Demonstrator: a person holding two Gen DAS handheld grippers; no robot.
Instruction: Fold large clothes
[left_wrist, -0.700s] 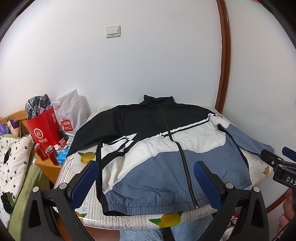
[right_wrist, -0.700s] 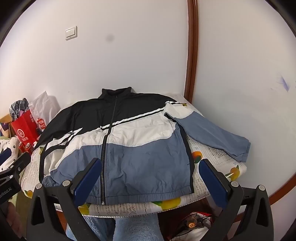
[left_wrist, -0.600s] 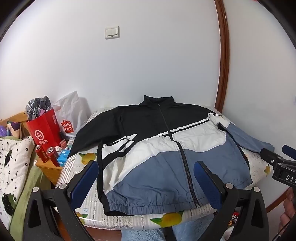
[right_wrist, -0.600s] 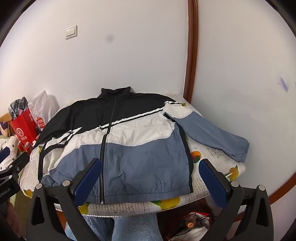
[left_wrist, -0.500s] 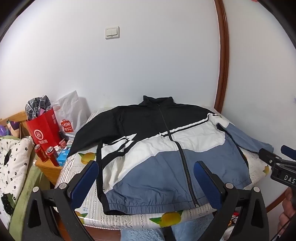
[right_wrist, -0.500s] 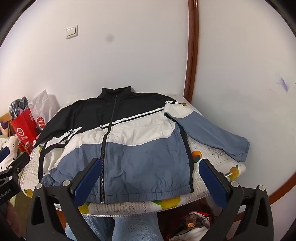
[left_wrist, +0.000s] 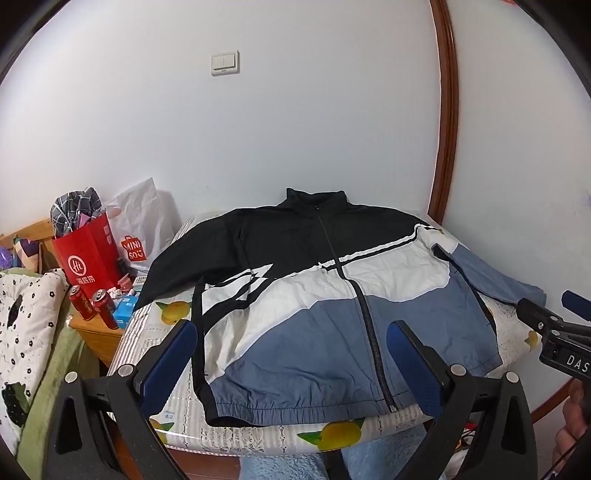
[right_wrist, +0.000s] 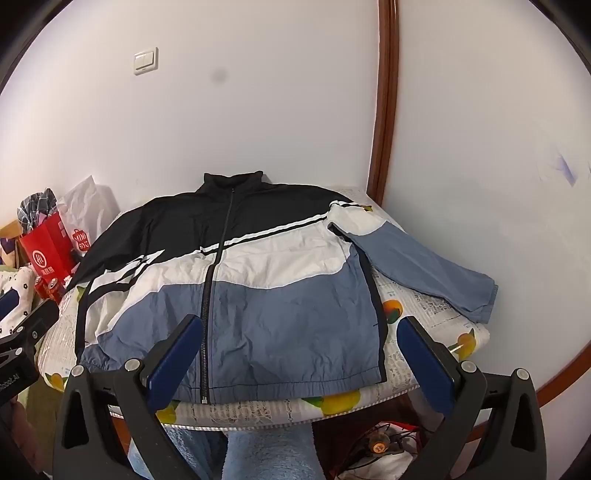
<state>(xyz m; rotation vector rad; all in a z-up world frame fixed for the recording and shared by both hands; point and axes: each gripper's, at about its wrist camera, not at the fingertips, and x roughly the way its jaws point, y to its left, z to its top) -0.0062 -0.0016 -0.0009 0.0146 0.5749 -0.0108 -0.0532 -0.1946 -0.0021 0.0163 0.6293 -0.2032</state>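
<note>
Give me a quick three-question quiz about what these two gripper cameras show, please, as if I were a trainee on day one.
1. True or false: the jacket lies zipped up and spread flat on the table.
2. Which sleeve reaches out toward the wall, clear of the jacket's body? A) the blue sleeve B) the black sleeve C) neither
3. Fill in: both the left gripper and the right gripper are ____ and hold nothing.

Key
1. True. The zip is closed from hem to collar.
2. A. The black sleeve lies close along the body.
3. Open. Each hovers short of the hem, touching no cloth.
</note>
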